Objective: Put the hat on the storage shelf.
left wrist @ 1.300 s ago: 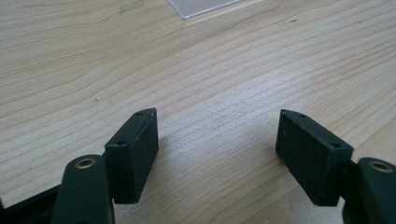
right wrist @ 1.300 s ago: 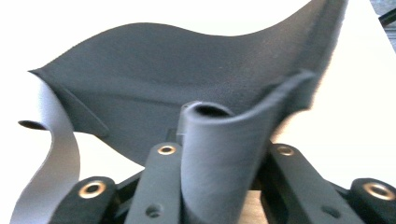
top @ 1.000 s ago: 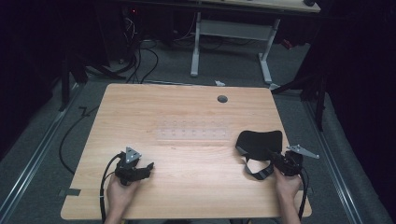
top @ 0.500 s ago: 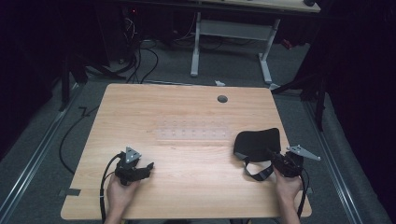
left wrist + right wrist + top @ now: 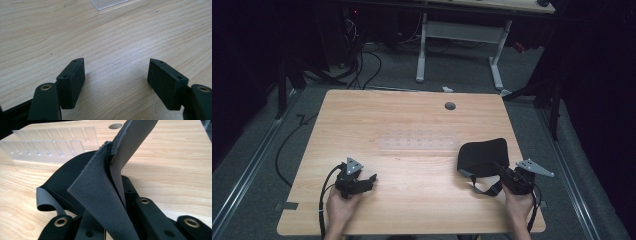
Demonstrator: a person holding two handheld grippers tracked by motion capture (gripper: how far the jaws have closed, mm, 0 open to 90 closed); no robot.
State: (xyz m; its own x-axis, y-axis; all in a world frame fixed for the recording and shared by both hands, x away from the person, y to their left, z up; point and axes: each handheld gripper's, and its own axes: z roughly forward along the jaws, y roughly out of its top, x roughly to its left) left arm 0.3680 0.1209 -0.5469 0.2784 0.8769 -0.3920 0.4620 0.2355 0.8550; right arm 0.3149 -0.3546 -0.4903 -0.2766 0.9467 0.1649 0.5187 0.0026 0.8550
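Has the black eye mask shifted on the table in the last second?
Yes, slightly. The black eye mask, pinched by the right gripper, has drifted left toward the table's middle, judged against the round hole.

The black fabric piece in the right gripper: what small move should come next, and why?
Probably bring the open left gripper across to the black fabric piece. The right gripper pinches only one edge, the strap hangs loose on the table, and the left jaws hold nothing.

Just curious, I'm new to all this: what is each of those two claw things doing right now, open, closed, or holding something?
Left gripper: open, nothing between its fingers.
Right gripper: shut on the black fabric pouch.
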